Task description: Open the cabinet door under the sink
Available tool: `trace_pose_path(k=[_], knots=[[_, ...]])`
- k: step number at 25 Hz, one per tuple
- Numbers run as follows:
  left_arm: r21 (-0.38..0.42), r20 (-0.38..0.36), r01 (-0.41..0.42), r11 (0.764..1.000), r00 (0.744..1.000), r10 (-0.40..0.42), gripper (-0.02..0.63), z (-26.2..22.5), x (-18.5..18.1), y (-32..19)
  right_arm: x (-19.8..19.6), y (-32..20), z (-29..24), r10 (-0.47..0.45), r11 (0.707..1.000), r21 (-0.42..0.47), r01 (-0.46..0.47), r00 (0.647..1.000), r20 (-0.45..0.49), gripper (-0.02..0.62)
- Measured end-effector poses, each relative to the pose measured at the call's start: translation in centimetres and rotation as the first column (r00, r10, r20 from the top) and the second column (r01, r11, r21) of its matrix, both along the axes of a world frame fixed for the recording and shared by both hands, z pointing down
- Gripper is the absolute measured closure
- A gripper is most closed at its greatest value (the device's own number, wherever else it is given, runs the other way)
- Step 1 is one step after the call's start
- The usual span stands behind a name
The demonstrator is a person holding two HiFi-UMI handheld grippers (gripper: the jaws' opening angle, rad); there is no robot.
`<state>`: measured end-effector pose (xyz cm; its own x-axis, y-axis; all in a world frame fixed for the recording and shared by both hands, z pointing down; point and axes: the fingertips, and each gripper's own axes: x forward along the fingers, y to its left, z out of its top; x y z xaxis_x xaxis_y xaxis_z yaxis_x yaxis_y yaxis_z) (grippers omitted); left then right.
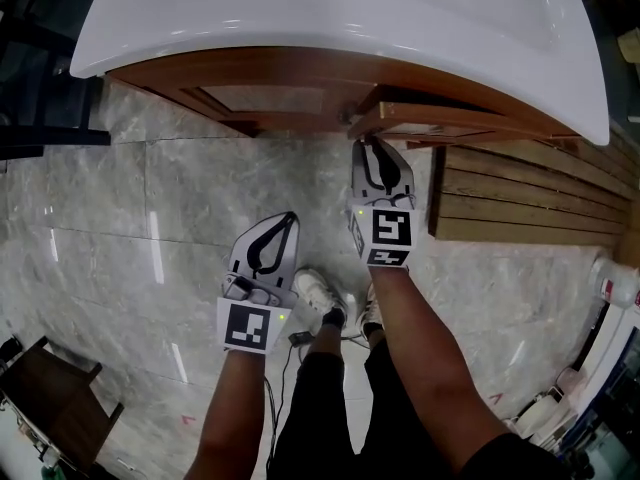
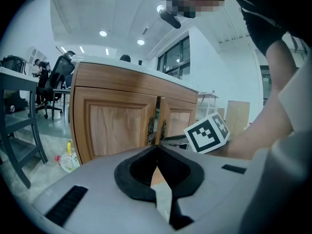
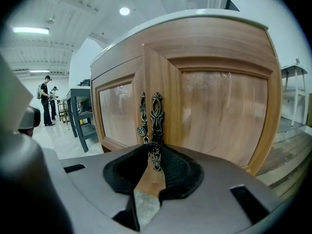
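A white sink [image 1: 300, 28] tops a wooden cabinet with two doors. The right door [image 1: 450, 120] stands a little ajar, its edge out from the left door [image 1: 255, 98]. My right gripper [image 1: 365, 142] is at that edge, shut on the ornate metal handle [image 3: 156, 113] of the right door [image 3: 219, 116]. The left door's handle [image 3: 142, 116] is just beside it, free. My left gripper [image 1: 291, 216] hangs lower over the floor, back from the cabinet, its jaws shut with nothing in them. In the left gripper view both doors [image 2: 119, 126] show ahead, with the right gripper [image 2: 165, 139] at the seam.
A slatted wooden platform [image 1: 530, 203] lies on the floor right of the cabinet. Dark furniture [image 1: 50, 393] stands at the lower left. The person's shoes [image 1: 322, 293] are on the grey tiles below the grippers. A plastic bottle [image 2: 68, 157] lies left of the cabinet near a grey table [image 2: 14, 126].
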<state>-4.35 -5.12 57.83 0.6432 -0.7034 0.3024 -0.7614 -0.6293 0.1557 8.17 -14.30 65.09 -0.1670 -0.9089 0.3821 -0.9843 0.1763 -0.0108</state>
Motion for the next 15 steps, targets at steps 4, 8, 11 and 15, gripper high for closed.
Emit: trace_pose_path(k=[4, 8, 11, 15], knots=[[-0.001, 0.01, 0.011, 1.0, 1.0, -0.011, 0.584, -0.1, 0.7, 1.3, 0.0, 1.3, -0.2, -0.046, 0.999, 0.008, 0.046, 0.999, 0.005, 0.505], [-0.008, 0.022, 0.02, 1.0, 1.0, -0.02, 0.584, -0.1, 1.5, 2.8, 0.0, 3.5, -0.2, -0.11, 0.994, 0.002, 0.11, 0.994, -0.002, 0.505], [-0.008, 0.022, 0.032, 0.999, 0.999, -0.032, 0.584, -0.3, 2.3, 3.9, 0.0, 5.7, -0.5, -0.164, 0.986, 0.002, 0.164, 0.986, -0.002, 0.505], [-0.016, 0.034, 0.033, 0.999, 0.999, -0.032, 0.584, 0.0, 3.6, 5.3, 0.5, 8.1, -0.4, -0.214, 0.977, -0.005, 0.214, 0.977, 0.006, 0.505]])
